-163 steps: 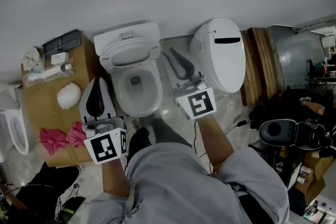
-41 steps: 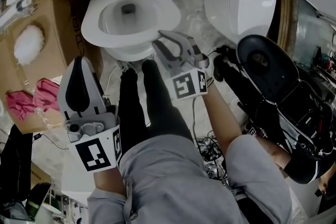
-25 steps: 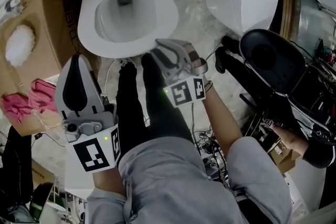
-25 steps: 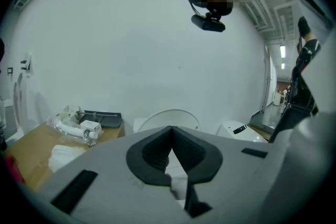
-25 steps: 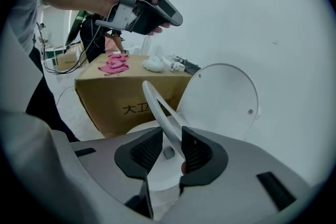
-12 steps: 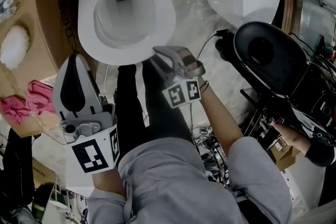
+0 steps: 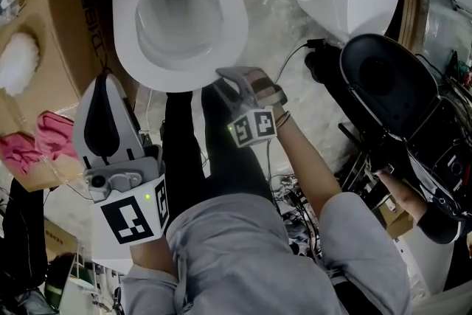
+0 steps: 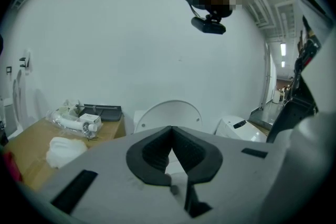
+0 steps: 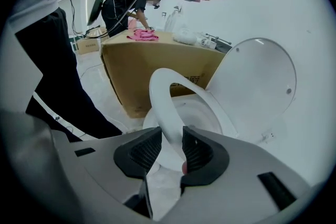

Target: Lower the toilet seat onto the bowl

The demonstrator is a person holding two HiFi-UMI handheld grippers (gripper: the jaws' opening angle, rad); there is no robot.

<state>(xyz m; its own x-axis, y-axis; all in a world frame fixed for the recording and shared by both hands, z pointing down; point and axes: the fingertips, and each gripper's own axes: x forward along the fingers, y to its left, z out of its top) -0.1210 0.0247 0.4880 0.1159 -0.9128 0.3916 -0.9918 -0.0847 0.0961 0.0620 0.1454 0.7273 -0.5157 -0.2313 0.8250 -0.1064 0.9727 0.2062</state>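
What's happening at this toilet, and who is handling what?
A person stands over the toilet with a gripper in each hand. The right gripper is at the front of the toilet seat, whose rim sits between its jaws; they are opening, with a gap on one side. The seat looks down, or nearly so, on the bowl, and the lid stands upright behind. The left gripper is held off to the side, shut and empty.

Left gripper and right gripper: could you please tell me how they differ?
The grey left gripper has its jaws together on nothing; the grey right gripper has its jaws opening around the white oval toilet seat. The left is held away from the seat, the right at its front. Both carry marker cubes.
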